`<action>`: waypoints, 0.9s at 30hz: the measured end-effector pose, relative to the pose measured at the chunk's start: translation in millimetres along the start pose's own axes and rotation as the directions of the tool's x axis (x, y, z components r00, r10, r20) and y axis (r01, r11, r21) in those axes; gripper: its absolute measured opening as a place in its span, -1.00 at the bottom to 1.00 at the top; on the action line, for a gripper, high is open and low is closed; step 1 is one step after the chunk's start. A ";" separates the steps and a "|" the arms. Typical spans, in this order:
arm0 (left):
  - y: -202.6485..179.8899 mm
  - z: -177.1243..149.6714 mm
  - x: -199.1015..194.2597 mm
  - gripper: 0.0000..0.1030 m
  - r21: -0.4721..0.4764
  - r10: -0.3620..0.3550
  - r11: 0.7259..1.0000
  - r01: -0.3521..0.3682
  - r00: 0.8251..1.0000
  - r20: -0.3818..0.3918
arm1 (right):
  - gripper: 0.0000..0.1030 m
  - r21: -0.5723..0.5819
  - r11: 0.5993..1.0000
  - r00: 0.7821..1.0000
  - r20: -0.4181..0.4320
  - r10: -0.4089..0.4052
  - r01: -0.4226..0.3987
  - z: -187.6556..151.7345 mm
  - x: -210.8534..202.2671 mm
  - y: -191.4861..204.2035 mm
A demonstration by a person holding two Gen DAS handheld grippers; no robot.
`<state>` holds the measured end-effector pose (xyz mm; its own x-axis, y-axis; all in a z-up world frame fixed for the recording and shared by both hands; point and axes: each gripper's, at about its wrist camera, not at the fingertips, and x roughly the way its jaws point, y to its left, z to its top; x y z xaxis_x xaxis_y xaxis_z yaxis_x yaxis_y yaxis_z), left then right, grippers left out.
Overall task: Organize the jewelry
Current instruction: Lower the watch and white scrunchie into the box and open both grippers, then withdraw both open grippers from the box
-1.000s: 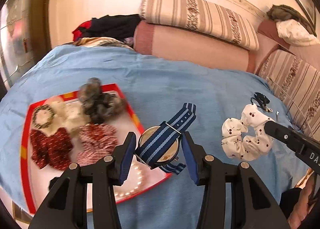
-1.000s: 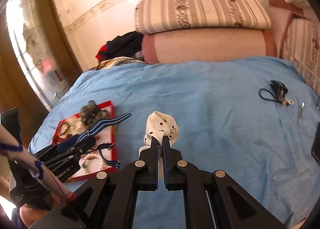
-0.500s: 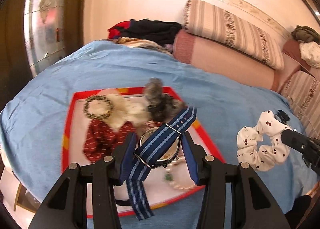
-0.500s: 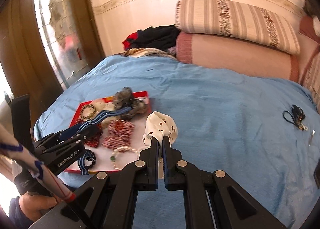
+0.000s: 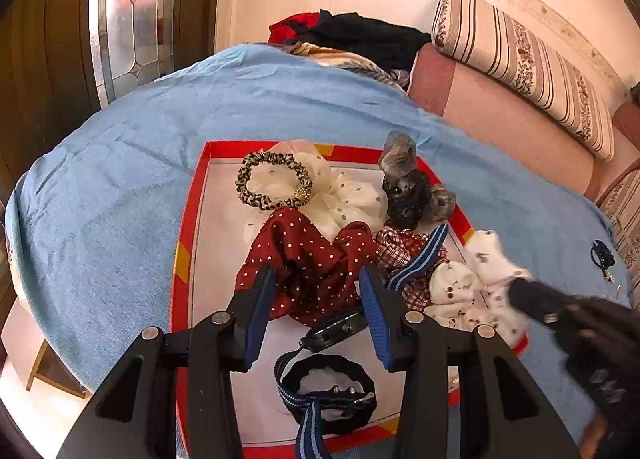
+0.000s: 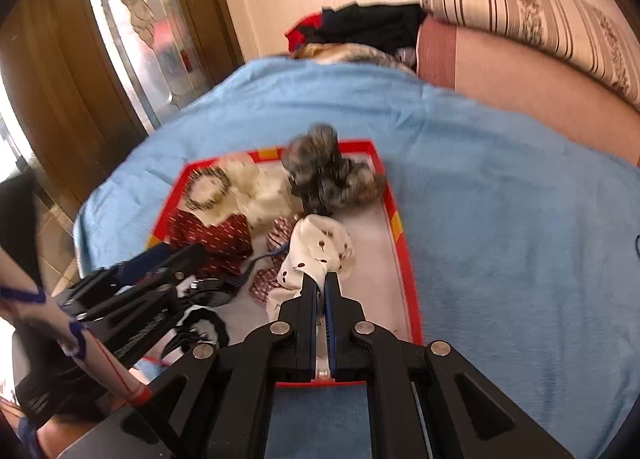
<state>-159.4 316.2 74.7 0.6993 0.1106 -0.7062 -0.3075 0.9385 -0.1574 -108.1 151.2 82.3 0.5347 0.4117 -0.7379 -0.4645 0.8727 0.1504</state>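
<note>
Dropping stuff into the red tray (image 5: 185,247) is the step in hand here, I'd say. The left gripper (image 5: 318,291) has its jaws spread wide, and the watch (image 5: 336,329) with the blue striped strap lies in the tray's near end just under them, not pinched by anything as far as I can tell. The right gripper (image 6: 319,291) has its jaws pressed together on the white cherry-print scrunchie (image 6: 316,251), which hangs over the tray's right side, close to the plaid scrunchie (image 5: 404,255). The tray sits toward the left edge of the bed (image 5: 120,195) and already holds a red dotted scrunchie (image 5: 308,259), a leopard hair tie (image 5: 272,183) and a grey fuzzy one (image 5: 412,187). Next move probably calls for opening the right jaws over a bare patch of tray so the scrunchie lands inside the rim, then pulling the left back without snagging the strap. There's white lettering on the grippers' sides, too blurred to read.
</note>
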 end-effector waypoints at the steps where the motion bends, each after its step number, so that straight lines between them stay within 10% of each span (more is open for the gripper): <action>1: -1.2 -0.4 1.0 -0.17 0.003 0.014 1.000 -0.014 1.000 0.000 | -0.91 -0.010 1.000 1.000 -0.016 -0.012 0.011 -1.1 9.0 1.0; 5: -6.5 -1.3 0.3 0.03 0.020 0.042 0.999 -0.042 0.999 0.013 | -0.84 -0.055 0.996 0.995 -0.070 -0.068 0.064 -8.4 32.4 3.3; 11: -10.2 0.1 -12.6 0.39 0.025 0.083 0.996 -0.085 0.994 0.075 | -0.10 -0.046 0.996 0.998 -0.009 -0.070 0.070 -4.8 1.8 -4.9; 15: -17.7 1.8 -27.8 0.79 0.047 0.123 0.990 -0.130 0.984 0.128 | -0.08 -0.048 0.995 0.994 0.064 -0.085 0.088 0.6 -29.7 -7.0; 27: -25.6 8.4 -74.4 1.00 0.043 0.153 0.985 -0.165 0.967 0.205 | 0.12 -0.054 0.992 0.979 0.179 -0.103 0.114 -4.3 -89.1 3.9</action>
<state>-198.1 286.7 137.1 0.7615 0.3172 -0.5653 -0.3904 0.9206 -0.0094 -160.6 116.8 145.8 0.6971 0.3601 -0.6200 -0.4382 0.8984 0.0292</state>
